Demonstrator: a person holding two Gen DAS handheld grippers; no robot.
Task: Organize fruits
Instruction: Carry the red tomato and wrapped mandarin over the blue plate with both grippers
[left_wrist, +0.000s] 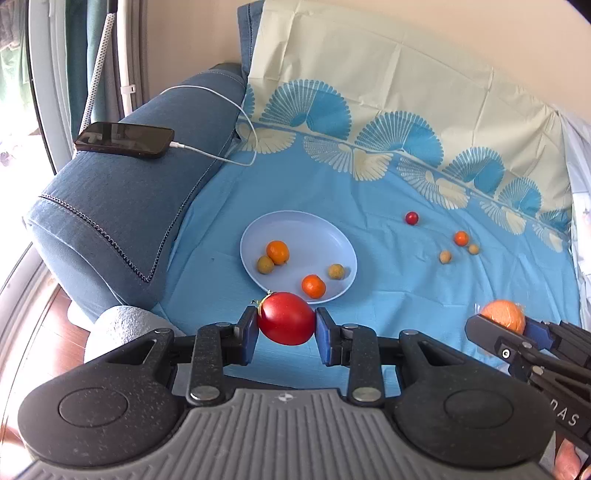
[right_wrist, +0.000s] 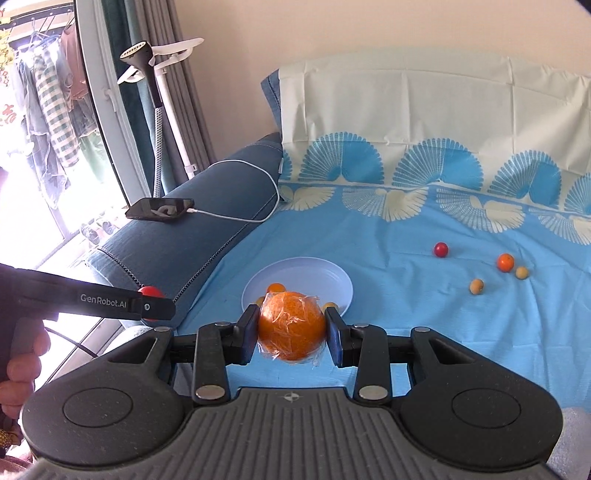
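A dark phone (left_wrist: 125, 139) lies on the blue sofa armrest (left_wrist: 122, 218) at the far left, with a white cable (left_wrist: 229, 107) plugged into it and looping toward the backrest. Right of the armrest, a light blue sheet (left_wrist: 388, 280) with a fan pattern covers the seat. On it sits a pale blue plate (left_wrist: 317, 236), and in the plate lie two small oranges (left_wrist: 277, 252) and two small tan fruits (left_wrist: 265, 264).

Just in front of the plate's near rim, the left claw (left_wrist: 286, 325) grips a red tomato (left_wrist: 286, 318), its blue pads pressed on either side, so the tomato hangs in the air above the sheet.

Further right, loose on the sheet and well apart from the plate, lie a small red fruit (left_wrist: 411, 218), a small orange fruit (left_wrist: 461, 238) and two tan fruits (left_wrist: 446, 256) near it.

At the right edge of the left wrist view, the right claw (right_wrist: 291, 330) holds a large orange (right_wrist: 291, 325) wrapped in clear film. In the right wrist view its pads press both sides of this orange, which hides part of the plate behind it. In that same view a hand (right_wrist: 18, 365) shows at the left edge beside the left claw's black body.
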